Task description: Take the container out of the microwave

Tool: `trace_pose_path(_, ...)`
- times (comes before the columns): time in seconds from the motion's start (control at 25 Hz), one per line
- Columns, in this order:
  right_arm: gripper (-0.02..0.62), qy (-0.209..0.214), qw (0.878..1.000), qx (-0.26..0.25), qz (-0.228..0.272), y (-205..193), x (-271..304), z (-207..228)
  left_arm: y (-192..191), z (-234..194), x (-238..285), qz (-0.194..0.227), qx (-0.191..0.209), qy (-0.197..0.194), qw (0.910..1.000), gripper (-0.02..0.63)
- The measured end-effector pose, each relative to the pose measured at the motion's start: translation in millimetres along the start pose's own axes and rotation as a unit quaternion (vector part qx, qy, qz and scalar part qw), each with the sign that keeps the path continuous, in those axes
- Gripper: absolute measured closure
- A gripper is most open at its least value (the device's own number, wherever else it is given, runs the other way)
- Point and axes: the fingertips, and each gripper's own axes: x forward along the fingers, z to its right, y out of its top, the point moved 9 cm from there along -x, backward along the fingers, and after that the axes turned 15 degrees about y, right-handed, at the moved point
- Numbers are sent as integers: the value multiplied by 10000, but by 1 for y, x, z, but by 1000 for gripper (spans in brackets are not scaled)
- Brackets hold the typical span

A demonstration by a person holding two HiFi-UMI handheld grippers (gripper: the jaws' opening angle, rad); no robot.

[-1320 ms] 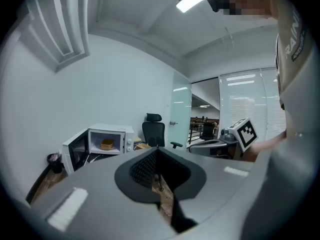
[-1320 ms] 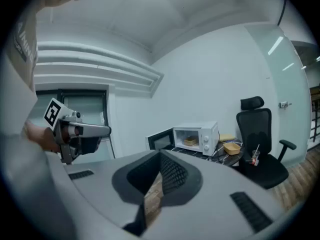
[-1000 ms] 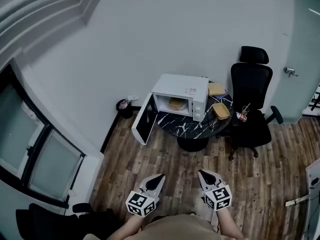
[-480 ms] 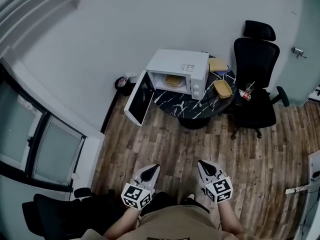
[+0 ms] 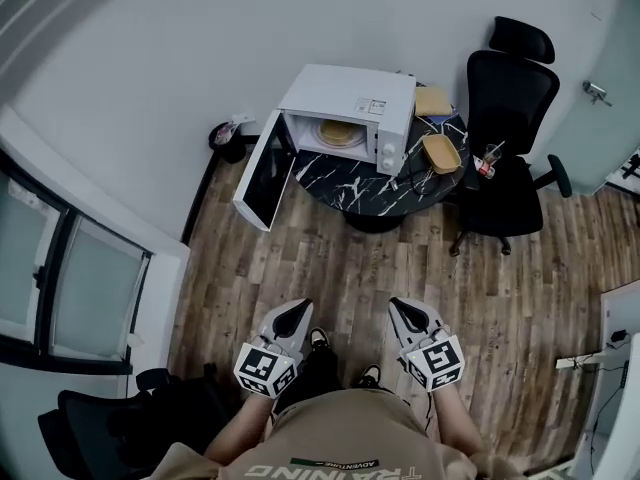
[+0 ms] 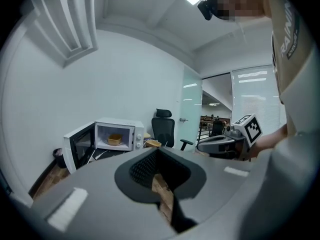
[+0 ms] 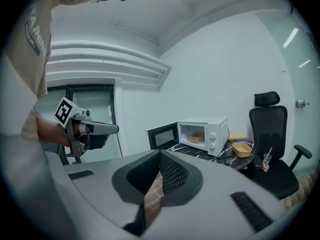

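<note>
Nearest in the scene, the person stands on the wood floor (image 5: 340, 268) with both tools held low in front of the body. The left gripper (image 5: 296, 310) and the right gripper (image 5: 401, 306) each have their jaws drawn together at the tips and carry nothing (only a sliver of floor shows through the slit behind the tips). Both point toward the far side, well apart from the round black marbled table (image 5: 370, 190). On the table sits the white microwave (image 5: 350, 93), its door (image 5: 256, 173) swung open to the left. The tan container (image 5: 338, 133) rests inside the microwave's cavity. Right of the microwave a tan tray (image 5: 441, 153) lies on the table, and a black office chair (image 5: 508, 108) stands at the table's right side.
</note>
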Motion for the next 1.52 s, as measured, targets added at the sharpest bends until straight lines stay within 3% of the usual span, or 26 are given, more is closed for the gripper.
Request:
trace_pose_path(0.16, 594, -221, 9995, -19, -214, 11, 39, 13, 0, -36, 19, 61, 123, 74, 9999, 604)
trace_pose_path(0.32, 594, -419, 9989, -177, -104, 41, 75, 22, 11, -75, 47, 116, 171, -175, 9996, 604)
trace_pose_path(0.76, 594, -962, 9953, 109, -13, 66, 174, 43, 29, -157, 99, 255, 312, -739, 9964, 604)
trace_pose_path(1.0, 594, -803, 9959, 36, -406, 69, 214, 57, 23, -186, 120, 42, -8, -717, 9974, 604)
trace_pose_path(1.2, 594, -654, 9971, 1, -398, 73, 236, 86, 24, -195, 140, -118, -284, -621, 9976, 604)
trace_pose_path(1.52, 594, -380, 9988, -13, -296, 79, 261, 157, 47, -195, 191, -129, -131, -373, 9991, 604)
